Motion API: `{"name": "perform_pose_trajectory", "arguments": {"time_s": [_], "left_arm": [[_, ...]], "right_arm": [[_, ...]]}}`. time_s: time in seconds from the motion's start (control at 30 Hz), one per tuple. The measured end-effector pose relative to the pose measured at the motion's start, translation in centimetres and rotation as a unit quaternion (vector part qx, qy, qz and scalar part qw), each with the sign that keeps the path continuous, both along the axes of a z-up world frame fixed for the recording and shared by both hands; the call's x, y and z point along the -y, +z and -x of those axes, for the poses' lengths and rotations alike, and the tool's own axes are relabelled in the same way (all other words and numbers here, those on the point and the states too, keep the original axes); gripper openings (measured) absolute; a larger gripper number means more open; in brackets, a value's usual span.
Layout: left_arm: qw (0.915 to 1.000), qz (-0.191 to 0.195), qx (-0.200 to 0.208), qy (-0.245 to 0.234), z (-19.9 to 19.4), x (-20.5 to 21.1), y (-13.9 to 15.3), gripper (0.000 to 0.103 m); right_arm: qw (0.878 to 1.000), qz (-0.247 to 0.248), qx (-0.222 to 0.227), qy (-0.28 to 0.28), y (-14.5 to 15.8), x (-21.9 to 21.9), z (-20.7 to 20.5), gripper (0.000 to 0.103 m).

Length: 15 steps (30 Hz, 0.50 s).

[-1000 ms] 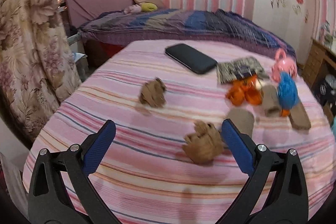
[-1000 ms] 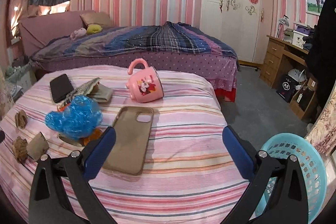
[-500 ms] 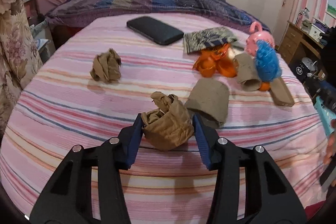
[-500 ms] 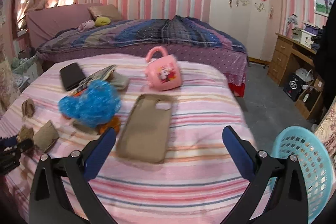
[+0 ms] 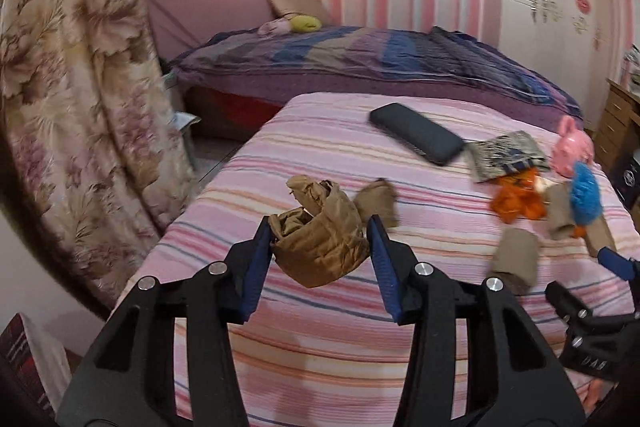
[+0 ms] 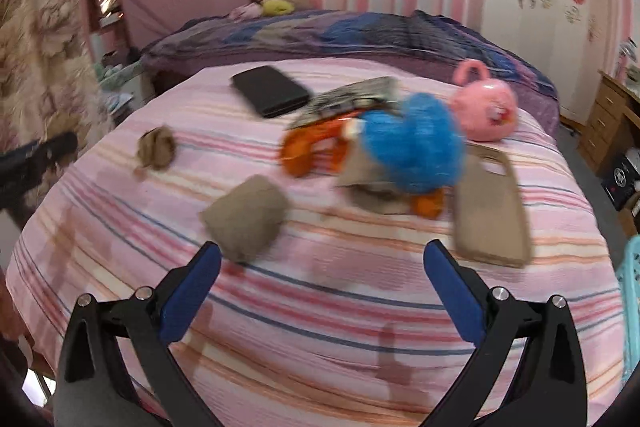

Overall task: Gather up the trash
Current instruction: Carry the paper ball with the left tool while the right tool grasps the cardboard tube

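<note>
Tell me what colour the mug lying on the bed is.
Pink mug, clearest in the right wrist view.

Left wrist view: looks along left tongs (image 5: 318, 245), tilted down, low and close over near-left corner of striped bed (image 5: 320, 355). Right wrist view: same tilt, near edge, slightly farther back. Both share black phone (image 6: 272, 95), pink mug (image 6: 486, 111).

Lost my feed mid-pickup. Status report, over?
Left gripper shut on crumpled brown paper wad, lifted off bed. Right gripper open, empty, nearest the flattened brown paper. Second wad on the striped bedspread. Nothing blocking.
</note>
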<state>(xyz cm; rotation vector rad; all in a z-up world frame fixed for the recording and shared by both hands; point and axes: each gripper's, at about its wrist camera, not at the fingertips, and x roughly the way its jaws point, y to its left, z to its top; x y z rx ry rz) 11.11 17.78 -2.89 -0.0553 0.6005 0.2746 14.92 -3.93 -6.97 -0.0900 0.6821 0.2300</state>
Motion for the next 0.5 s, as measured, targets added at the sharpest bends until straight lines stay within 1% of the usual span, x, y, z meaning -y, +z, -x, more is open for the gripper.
{"name": "perform_pose_trajectory", "arguments": {"time_s": [0.13,0.2,0.27,0.3,0.37,0.4,0.43,0.5], "left_arm": [[0.9998,0.013,-0.01,0.012,-0.2,-1.4,-0.4,0.046],[0.9997,0.017,-0.012,0.015,-0.2,-1.7,-0.4,0.046],[0.9996,0.024,-0.009,0.015,-0.4,-2.0,-0.4,0.047],[0.9995,0.027,-0.007,0.015,-0.4,-2.1,-0.2,0.047],[0.9995,0.029,-0.005,0.014,-0.4,-1.9,-0.1,0.047],[0.9995,0.028,-0.005,0.013,-0.4,-1.8,-0.1,0.047],[0.9996,0.027,-0.005,0.012,-0.5,-1.6,0.0,0.047],[0.9996,0.025,-0.004,0.01,-0.5,-1.3,0.1,0.047]], "right_arm": [[1.0,0.008,-0.019,0.01,-0.4,-2.4,-1.4,0.098],[0.999,0.012,-0.028,0.016,-0.6,-3.1,-1.9,0.094],[0.999,0.026,-0.038,0.022,-1.1,-3.9,-2.7,0.086],[0.998,0.03,-0.043,0.024,-1.2,-4.2,-3.0,0.084],[0.997,0.034,-0.058,0.033,-1.6,-4.9,-3.8,0.071],[0.997,0.035,-0.064,0.038,-1.7,-5.1,-4.0,0.067],[0.996,0.037,-0.067,0.044,-1.8,-5.4,-4.2,0.064],[0.997,0.037,-0.055,0.049,-1.5,-5.4,-3.7,0.062]]}}
